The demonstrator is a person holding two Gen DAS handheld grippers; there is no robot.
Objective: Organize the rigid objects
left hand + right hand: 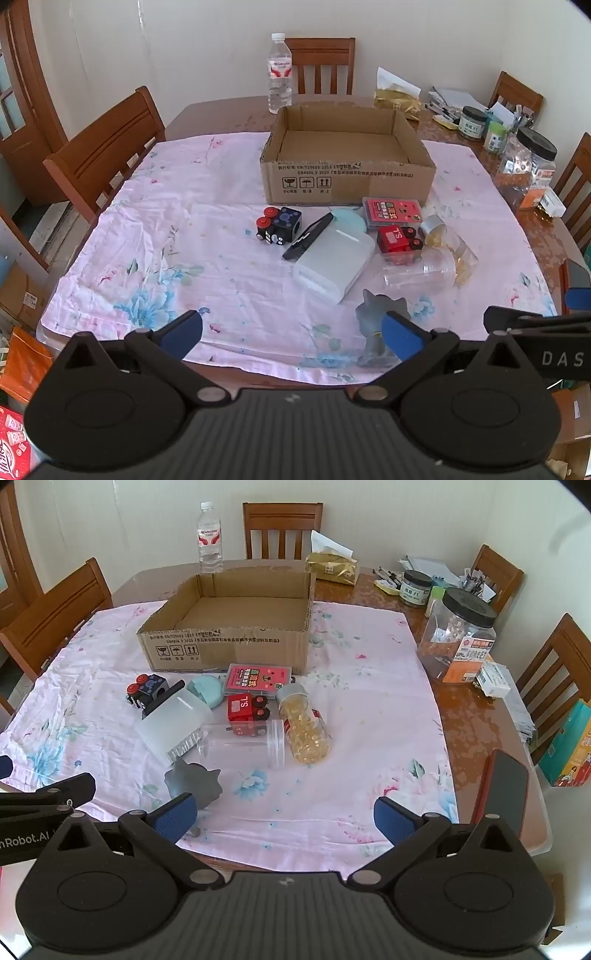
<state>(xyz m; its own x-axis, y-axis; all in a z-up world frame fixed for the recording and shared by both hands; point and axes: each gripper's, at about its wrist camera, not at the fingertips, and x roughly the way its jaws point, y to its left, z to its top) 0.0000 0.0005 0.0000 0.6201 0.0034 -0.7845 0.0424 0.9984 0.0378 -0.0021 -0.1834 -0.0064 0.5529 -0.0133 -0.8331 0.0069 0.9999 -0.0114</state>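
Note:
An empty cardboard box (347, 177) (225, 646) stands on the pink flowered cloth (207, 229). In front of it lie a black toy car (277, 225) (146, 689), a red toy car (398, 240) (247, 709), a white plastic box (332, 264) (171, 725), a red card pack (391, 211) (258, 679), a clear jar on its side (421, 271) (243, 744), a bottle of yellow capsules (304, 725) and a grey spiky figure (376, 317) (194, 781). My left gripper (291, 334) and right gripper (284, 818) hover open over the near edge, holding nothing.
A water bottle (279, 74) stands behind the box. Jars, pens and papers (454, 635) crowd the right side of the wooden table. A phone (506, 792) lies at the near right edge. Wooden chairs (107, 147) ring the table.

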